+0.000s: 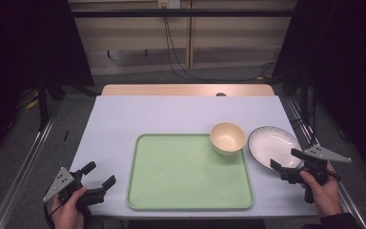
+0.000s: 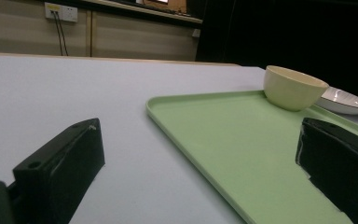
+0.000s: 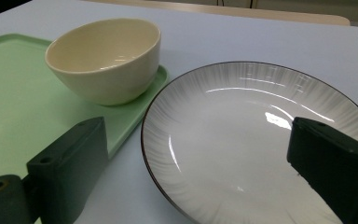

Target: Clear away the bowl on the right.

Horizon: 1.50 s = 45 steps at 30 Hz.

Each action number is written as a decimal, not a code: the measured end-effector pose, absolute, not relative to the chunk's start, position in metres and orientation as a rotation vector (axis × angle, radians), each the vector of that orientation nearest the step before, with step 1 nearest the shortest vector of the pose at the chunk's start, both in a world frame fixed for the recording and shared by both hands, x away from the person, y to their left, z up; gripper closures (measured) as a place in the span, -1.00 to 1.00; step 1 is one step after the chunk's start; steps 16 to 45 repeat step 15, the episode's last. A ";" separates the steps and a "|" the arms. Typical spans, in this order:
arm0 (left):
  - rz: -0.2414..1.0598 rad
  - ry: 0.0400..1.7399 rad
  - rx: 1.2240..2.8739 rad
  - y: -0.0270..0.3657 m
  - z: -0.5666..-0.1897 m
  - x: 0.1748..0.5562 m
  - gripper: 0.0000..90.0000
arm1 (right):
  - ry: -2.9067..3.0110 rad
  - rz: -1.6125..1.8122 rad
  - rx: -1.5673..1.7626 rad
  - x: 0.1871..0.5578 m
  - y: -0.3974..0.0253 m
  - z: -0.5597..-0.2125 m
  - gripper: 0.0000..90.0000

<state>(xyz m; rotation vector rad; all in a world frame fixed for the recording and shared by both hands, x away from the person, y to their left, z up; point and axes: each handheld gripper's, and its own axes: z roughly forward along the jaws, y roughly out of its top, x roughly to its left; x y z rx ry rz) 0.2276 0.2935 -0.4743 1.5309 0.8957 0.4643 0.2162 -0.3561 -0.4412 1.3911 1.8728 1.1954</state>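
A pale green tray [image 1: 171, 171] lies on the table's near middle. A cream bowl [image 1: 227, 138] rests at the tray's far right corner, leaning on its rim. Just right of the tray, a white plate [image 1: 274, 147] with a dark rim lies on the table. My left gripper [image 1: 100, 173] stands open near the table's front left, empty, pointing toward the tray [image 2: 242, 140], with the bowl [image 2: 293, 87] and plate [image 2: 347, 100] farther off. My right gripper [image 1: 285, 159] is open at the plate's near edge. Its jaws straddle the plate [image 3: 242, 140], beside the bowl [image 3: 105, 60] and tray [image 3: 14, 93].
The table [image 1: 171, 114] has a light grey-lilac top with a wooden strip [image 1: 186, 89] along its far edge. Cables [image 1: 176, 52] hang down the back wall. Metal rails [image 1: 24, 167] run along both sides on the floor. Dark curtains flank the scene.
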 end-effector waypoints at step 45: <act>0.458 0.892 1.535 0.294 -0.475 0.228 -0.97 | 1.888 1.185 1.400 0.206 -0.359 -0.452 -0.90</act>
